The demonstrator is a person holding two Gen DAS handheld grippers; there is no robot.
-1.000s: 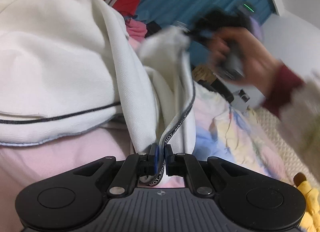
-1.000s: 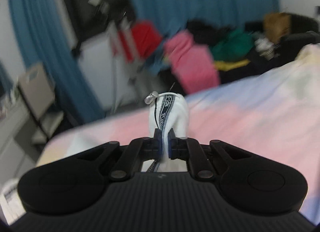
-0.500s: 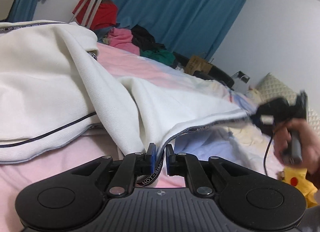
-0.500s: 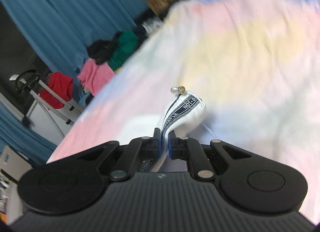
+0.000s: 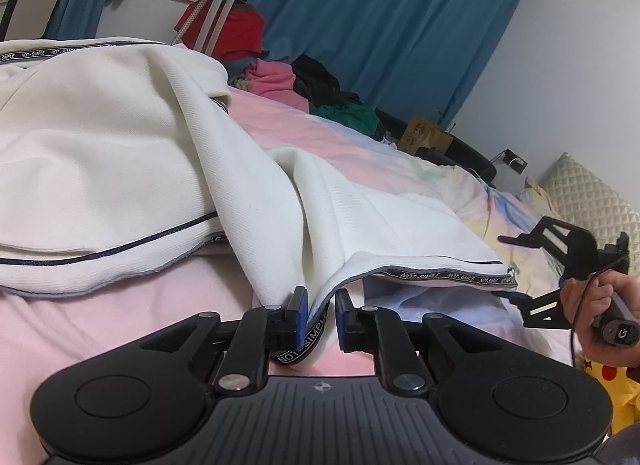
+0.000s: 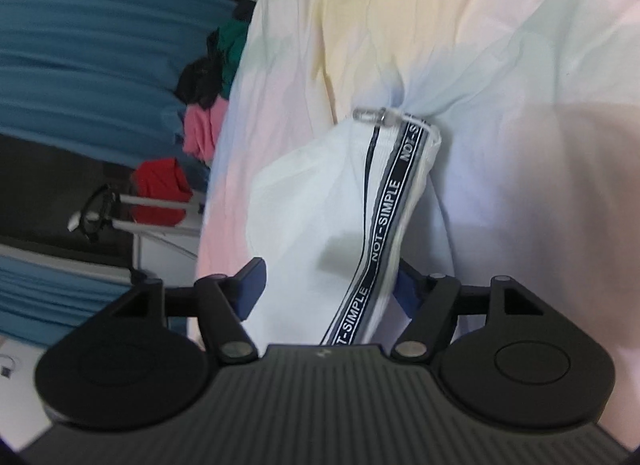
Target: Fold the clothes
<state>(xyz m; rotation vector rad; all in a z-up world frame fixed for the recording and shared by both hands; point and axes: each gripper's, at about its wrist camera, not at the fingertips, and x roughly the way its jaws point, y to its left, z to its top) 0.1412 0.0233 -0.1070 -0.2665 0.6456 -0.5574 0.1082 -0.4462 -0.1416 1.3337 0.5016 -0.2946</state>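
Here, the right gripper (image 6: 328,289) is standing spread wide, its jaws having just opened around a corner of the white garment (image 5: 120,169), which is lying across the pastel bedspread (image 5: 100,305). The left gripper (image 5: 318,315), also just easing apart, is no longer pinching the lettered hem (image 5: 448,276) lying loose between its pads. With both corners freed, the raised edge is likely to slump and undo the fold.
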